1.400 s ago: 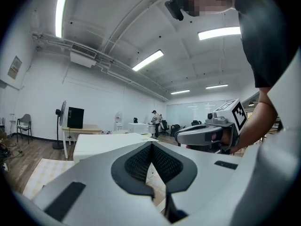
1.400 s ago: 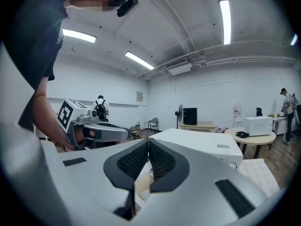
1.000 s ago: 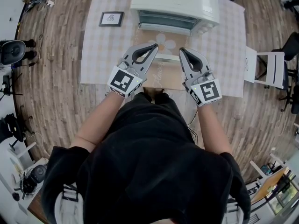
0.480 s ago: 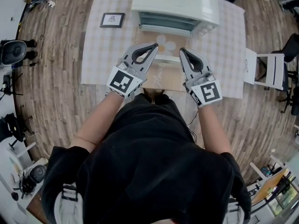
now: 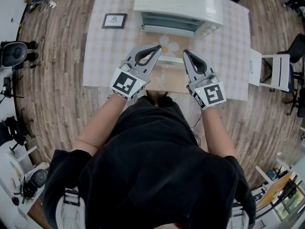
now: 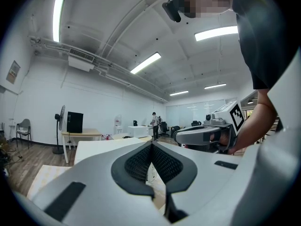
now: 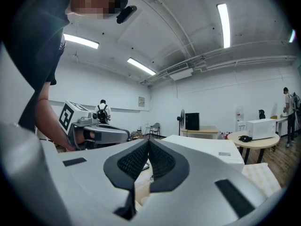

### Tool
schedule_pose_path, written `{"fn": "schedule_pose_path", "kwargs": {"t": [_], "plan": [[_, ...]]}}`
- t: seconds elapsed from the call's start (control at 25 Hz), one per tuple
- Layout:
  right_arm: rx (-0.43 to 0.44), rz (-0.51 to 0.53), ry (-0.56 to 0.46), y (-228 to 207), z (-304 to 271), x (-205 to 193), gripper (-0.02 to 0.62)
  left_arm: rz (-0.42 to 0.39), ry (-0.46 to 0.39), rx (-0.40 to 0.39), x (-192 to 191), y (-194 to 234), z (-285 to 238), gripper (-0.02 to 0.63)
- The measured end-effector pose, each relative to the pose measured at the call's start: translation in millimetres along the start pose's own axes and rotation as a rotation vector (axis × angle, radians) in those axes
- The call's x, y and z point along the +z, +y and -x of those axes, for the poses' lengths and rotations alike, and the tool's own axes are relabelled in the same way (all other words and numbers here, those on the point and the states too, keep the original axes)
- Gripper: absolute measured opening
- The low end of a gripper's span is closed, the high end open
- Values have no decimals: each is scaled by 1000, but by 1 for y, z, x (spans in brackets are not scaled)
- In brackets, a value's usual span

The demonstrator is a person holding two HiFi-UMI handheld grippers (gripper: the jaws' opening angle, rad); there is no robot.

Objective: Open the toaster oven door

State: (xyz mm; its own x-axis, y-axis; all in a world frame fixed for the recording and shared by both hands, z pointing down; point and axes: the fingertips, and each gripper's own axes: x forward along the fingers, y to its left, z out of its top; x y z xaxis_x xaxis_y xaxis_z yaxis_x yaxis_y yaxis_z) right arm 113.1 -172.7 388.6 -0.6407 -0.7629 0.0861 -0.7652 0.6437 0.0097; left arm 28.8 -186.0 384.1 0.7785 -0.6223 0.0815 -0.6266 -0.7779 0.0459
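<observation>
The pale toaster oven (image 5: 178, 4) stands at the far middle of the table. Its front (image 5: 167, 23) shows dark slats. A pale bar (image 5: 170, 59) lies across a brown flowered mat (image 5: 164, 78) before it; I cannot tell if that bar is the lowered door's handle. My left gripper (image 5: 158, 46) hovers left of the bar, shut and empty. My right gripper (image 5: 185, 52) hovers right of it, also shut and empty. In the left gripper view the jaws (image 6: 151, 145) meet with nothing between them. The right gripper view shows the same (image 7: 148, 141). Both gripper views look out across the room.
A small framed picture (image 5: 114, 19) lies left of the oven on the checked tablecloth (image 5: 105, 56). A white chair (image 5: 276, 70) stands off the table's right edge. A black round device (image 5: 12, 51) sits on the wood floor at far left.
</observation>
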Motion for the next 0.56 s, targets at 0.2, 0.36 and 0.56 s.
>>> {"fn": "schedule_pose_path", "kwargs": {"t": [0.2, 0.36, 0.56], "plan": [[0, -3, -1, 1, -1, 1, 18, -12, -24, -5, 7, -2, -3, 13], [-4, -5, -5, -1, -3, 3, 18, -33, -36, -10, 8, -1, -5, 12], [-6, -5, -5, 0, -2, 3, 18, -40, -40, -15, 8, -4, -5, 12]]}}
